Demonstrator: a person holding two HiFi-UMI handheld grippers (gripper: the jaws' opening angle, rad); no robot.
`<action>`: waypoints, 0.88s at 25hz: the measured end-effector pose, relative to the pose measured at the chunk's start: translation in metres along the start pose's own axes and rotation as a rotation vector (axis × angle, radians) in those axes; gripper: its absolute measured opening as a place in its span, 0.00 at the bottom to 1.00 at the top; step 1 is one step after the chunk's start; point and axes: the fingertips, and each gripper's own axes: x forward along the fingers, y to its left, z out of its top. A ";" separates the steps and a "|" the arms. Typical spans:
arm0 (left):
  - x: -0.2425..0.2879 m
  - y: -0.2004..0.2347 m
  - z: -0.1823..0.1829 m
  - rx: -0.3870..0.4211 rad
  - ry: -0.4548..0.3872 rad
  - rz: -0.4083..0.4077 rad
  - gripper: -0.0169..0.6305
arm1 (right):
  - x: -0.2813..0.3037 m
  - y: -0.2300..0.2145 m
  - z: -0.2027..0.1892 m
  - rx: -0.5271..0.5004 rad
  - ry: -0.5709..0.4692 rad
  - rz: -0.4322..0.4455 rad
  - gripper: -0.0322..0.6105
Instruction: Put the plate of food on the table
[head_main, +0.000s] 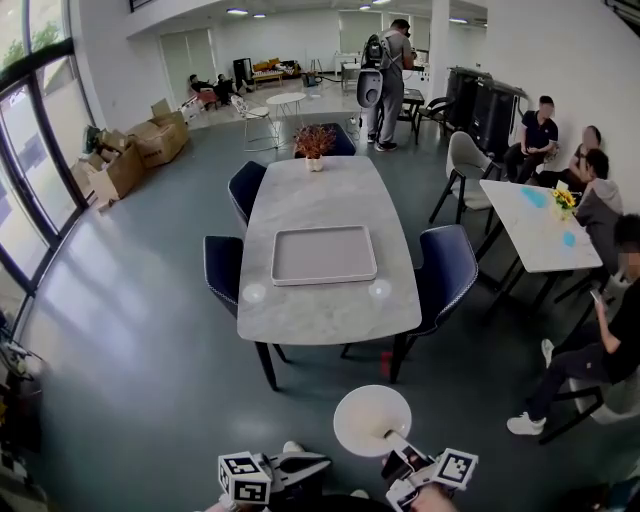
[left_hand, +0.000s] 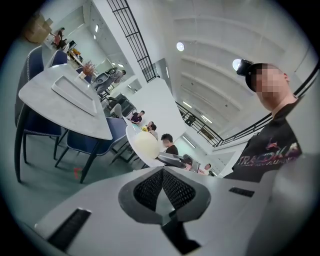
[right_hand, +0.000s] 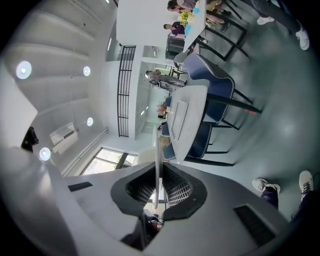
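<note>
A round white plate (head_main: 372, 420) hangs low in the head view, well short of the near end of the marble table (head_main: 330, 310); its top face looks plain white. My right gripper (head_main: 402, 452) is shut on the plate's near rim. In the right gripper view the plate (right_hand: 157, 160) runs edge-on between the pads, with the right gripper (right_hand: 158, 192) clamped on it. My left gripper (head_main: 308, 465) sits beside it to the left, shut and holding nothing. In the left gripper view the left gripper (left_hand: 163, 181) has its pads together, and the plate (left_hand: 145, 145) shows beyond them.
A pale rectangular tray (head_main: 324, 255) lies mid-table, with a small clear dish at each near corner (head_main: 254, 293) (head_main: 379, 290) and a flower vase (head_main: 314, 150) at the far end. Blue chairs (head_main: 447, 268) flank the table. People sit at a white table (head_main: 540, 225) on the right. Cardboard boxes (head_main: 130, 150) stand at the left.
</note>
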 end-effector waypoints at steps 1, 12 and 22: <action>-0.003 0.007 0.010 -0.002 0.005 -0.003 0.04 | 0.011 0.001 0.002 0.006 -0.010 -0.007 0.10; -0.059 0.071 0.082 0.036 0.048 -0.040 0.04 | 0.126 0.032 0.017 -0.030 -0.073 0.015 0.10; -0.104 0.105 0.105 0.062 0.018 -0.074 0.04 | 0.196 0.053 0.010 -0.085 -0.072 -0.036 0.10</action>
